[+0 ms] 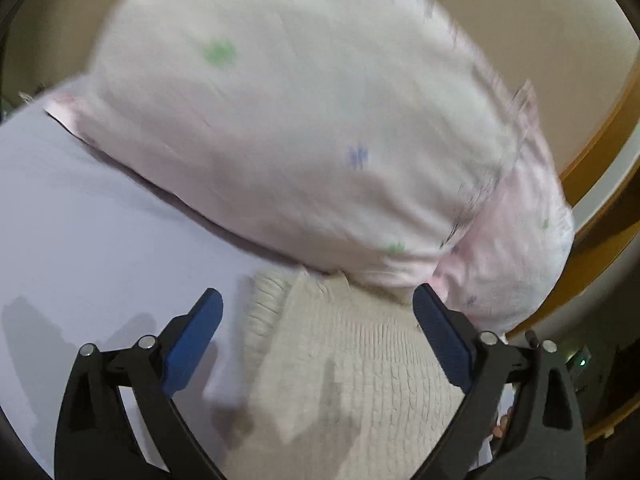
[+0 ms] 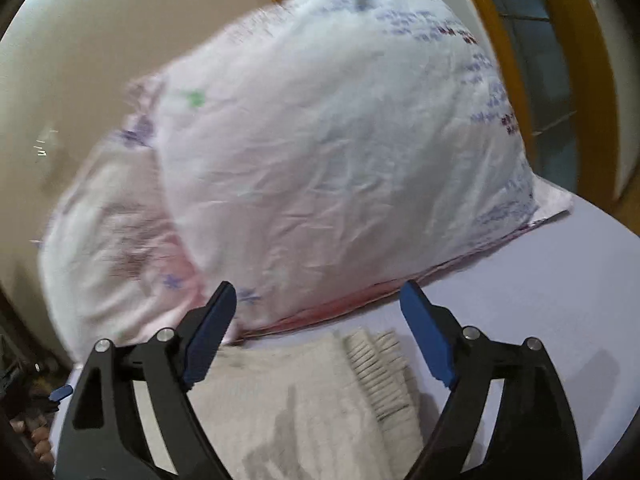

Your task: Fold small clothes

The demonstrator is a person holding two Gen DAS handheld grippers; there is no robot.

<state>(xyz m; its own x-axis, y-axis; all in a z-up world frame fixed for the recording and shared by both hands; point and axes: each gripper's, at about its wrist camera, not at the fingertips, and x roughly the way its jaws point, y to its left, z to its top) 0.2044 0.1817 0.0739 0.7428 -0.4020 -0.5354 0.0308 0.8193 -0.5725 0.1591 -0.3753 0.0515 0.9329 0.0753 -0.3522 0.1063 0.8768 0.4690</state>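
The left gripper [image 1: 318, 308] is wide open over the cream knit top [image 1: 352, 380], and the right gripper [image 2: 318, 304] is wide open too. The top lies on the lilac sheet [image 1: 80, 220], with a big flowery pillow [image 1: 288, 128] at 12 o'clock

Ribbed knit garment [image 1: 352, 380], crinkled cotton pillow [image 2: 320, 160]

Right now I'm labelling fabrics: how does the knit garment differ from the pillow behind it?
The knit garment is beige, ribbed and lies flat; the pillow is pale pink, smooth, flower-printed and puffed up. The pillow looks far bulkier than the garment. Both rest on the lavender sheet.
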